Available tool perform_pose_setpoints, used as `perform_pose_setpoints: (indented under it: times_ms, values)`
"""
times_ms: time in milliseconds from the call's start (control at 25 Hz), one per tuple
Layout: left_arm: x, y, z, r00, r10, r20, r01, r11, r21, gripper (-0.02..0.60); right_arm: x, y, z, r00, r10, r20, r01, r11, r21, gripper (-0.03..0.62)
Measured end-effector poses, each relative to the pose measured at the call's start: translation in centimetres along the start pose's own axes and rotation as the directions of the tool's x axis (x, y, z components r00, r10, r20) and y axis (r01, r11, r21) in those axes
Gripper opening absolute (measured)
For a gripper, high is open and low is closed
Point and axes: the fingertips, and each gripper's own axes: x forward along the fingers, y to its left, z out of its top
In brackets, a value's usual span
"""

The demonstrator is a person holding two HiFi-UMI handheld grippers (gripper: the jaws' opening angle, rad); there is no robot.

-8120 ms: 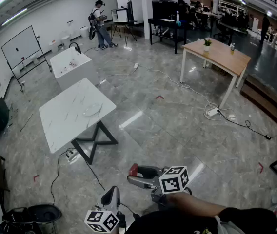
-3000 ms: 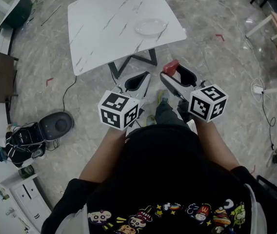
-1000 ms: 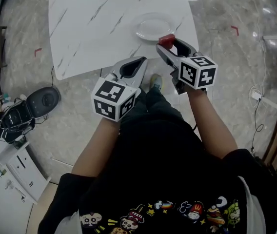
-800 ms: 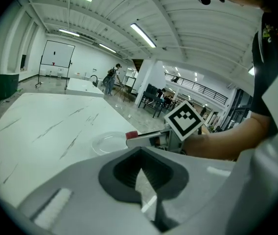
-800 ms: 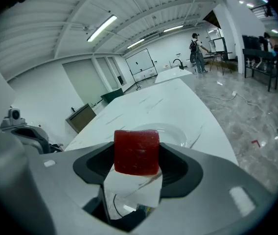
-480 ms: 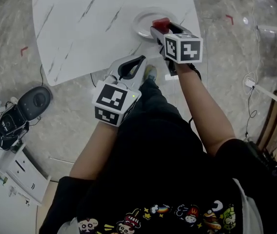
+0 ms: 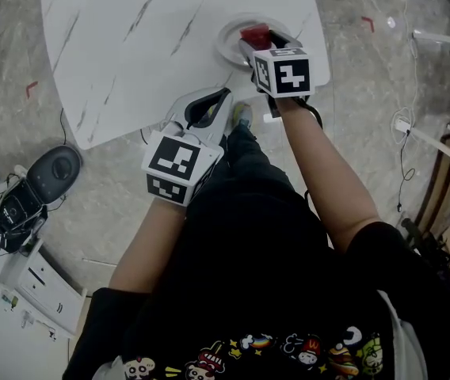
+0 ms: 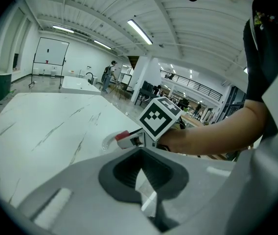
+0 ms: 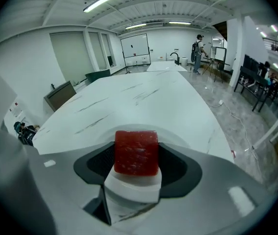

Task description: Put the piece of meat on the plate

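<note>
The piece of meat [image 7: 254, 34], a red cube, sits between the jaws of my right gripper [image 7: 257, 41], which is shut on it. It hangs over the white plate [image 7: 225, 44] near the right front edge of the white marble table [image 7: 130, 46]. In the right gripper view the meat [image 9: 136, 152] fills the middle of the jaws, with the plate's rim [image 9: 180, 135] just beyond. My left gripper [image 7: 213, 101] hovers at the table's front edge, shut and holding nothing. From the left gripper view the meat [image 8: 122, 135] shows above the plate [image 8: 108, 142].
A black round device [image 7: 55, 169] and a dark bag [image 7: 11, 212] lie on the floor to the left. Beside them stands a white cabinet [image 7: 35, 283]. Cables and a power strip [image 7: 402, 125] run on the floor at right. Far off stands a person [image 9: 197, 47].
My right gripper has carried the meat forward from the table's edge to above the plate. The left gripper has stayed near the front edge.
</note>
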Motion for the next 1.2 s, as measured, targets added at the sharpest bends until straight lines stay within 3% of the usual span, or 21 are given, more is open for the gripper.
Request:
perform_pose_setpoints:
  times_ms: [480, 1000, 1120, 1200]
  values:
    - [-0.3, 0.3, 0.0, 1.0, -0.007, -0.02, 0.007, 1.0, 0.008, 0.003, 0.5, 0.1, -0.3, 0.999, -0.034, 0.005, 0.034, 0.998, -0.05, 0.301]
    - [-0.3, -0.1, 0.1, 0.999, 0.0, -0.034, 0.001, 1.0, 0.017, 0.003, -1.0, -0.3, 0.6, 0.997, 0.0, 0.079, 0.001, 1.0, -0.02, 0.304]
    - [-0.3, -0.1, 0.1, 0.999, 0.01, -0.033, -0.01, 1.0, 0.02, 0.003, -2.1, -0.3, 1.2, 0.992, 0.014, 0.122, -0.014, 1.0, -0.004, 0.24]
    - [-0.3, 0.1, 0.2, 0.999, 0.023, -0.033, -0.022, 0.999, 0.029, 0.003, -3.3, -0.4, 1.7, 0.987, 0.003, 0.163, -0.004, 1.0, 0.002, 0.139]
